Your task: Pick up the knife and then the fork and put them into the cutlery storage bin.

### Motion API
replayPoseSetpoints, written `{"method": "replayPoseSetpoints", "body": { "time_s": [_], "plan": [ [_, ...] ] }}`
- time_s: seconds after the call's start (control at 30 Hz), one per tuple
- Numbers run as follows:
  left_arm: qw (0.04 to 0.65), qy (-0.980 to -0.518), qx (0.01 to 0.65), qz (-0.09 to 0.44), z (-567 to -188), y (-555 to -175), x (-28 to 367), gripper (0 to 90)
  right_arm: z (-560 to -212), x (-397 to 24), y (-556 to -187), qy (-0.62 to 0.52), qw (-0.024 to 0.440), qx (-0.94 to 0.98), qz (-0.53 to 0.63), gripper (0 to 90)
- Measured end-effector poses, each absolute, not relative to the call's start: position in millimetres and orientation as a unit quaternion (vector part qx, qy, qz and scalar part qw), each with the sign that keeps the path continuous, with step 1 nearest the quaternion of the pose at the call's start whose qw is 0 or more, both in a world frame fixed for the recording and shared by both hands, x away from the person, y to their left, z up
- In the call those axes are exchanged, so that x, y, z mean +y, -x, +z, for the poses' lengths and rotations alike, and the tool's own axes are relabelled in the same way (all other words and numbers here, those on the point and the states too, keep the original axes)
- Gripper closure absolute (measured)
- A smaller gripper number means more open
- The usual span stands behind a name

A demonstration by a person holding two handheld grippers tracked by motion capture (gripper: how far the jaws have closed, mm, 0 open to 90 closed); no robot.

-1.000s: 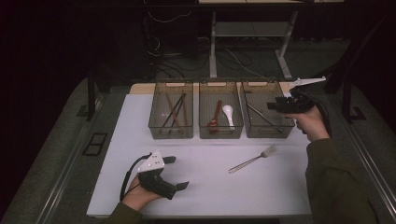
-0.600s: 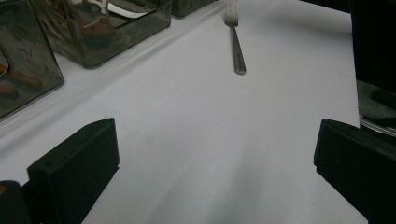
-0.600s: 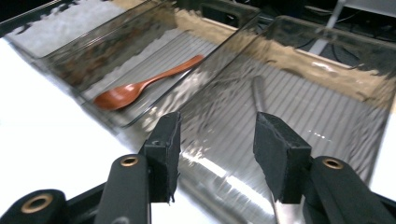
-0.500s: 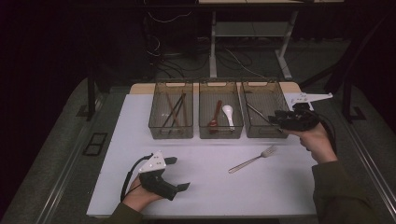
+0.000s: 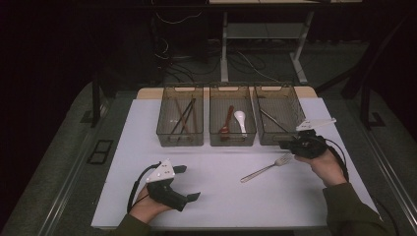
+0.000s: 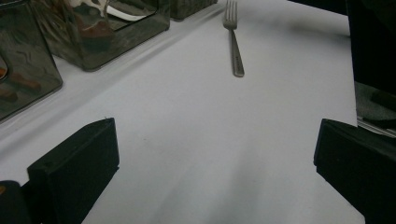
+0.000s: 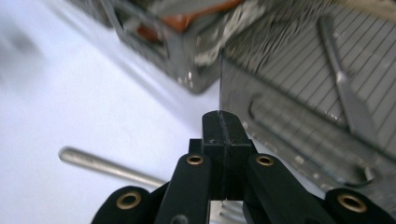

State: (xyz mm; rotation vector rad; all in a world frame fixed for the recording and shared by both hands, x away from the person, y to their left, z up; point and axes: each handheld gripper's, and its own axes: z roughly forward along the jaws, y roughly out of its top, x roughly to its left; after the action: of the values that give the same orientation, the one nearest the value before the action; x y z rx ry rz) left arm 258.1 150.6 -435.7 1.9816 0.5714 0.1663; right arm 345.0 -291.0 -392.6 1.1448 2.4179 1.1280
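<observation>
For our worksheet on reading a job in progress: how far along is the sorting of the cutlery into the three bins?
Done, by the look of it: chopsticks lie in the left bin, two spoons in the middle bin, a knife in the right bin. In hand: the right gripper, jaws just closed and empty, sits above the fork tines. Left: grasping and binning that fork. The left gripper rests open.

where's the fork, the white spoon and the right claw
fork (image 5: 265, 168), high view, middle of its handle
white spoon (image 5: 240, 118), high view, on its bowl, in the middle bin
right claw (image 7: 226, 135), right gripper view, on the shut jaw tips
</observation>
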Motion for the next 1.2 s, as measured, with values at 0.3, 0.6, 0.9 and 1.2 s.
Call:
{"method": "replayPoseSetpoints", "body": {
  "time_s": [0.3,0.6,0.9,1.2],
  "plan": [
    [0.509,-0.825,0.236,0.072,-436,-259,151,0.0,-418,-282,-354,-0.397,0.135,0.849,0.322,89.4],
    [0.508,-0.826,0.235,0.071,-436,-260,150,0.0,-428,-281,-365,-0.403,0.14,0.857,0.289,89.4],
    [0.508,-0.826,0.233,0.073,-435,-260,151,0.0,-435,-280,-371,-0.414,0.136,0.861,0.261,89.5],
    [0.508,-0.826,0.233,0.072,-435,-261,151,0.0,-435,-282,-369,-0.413,0.132,0.868,0.244,89.5]
  ]
}}
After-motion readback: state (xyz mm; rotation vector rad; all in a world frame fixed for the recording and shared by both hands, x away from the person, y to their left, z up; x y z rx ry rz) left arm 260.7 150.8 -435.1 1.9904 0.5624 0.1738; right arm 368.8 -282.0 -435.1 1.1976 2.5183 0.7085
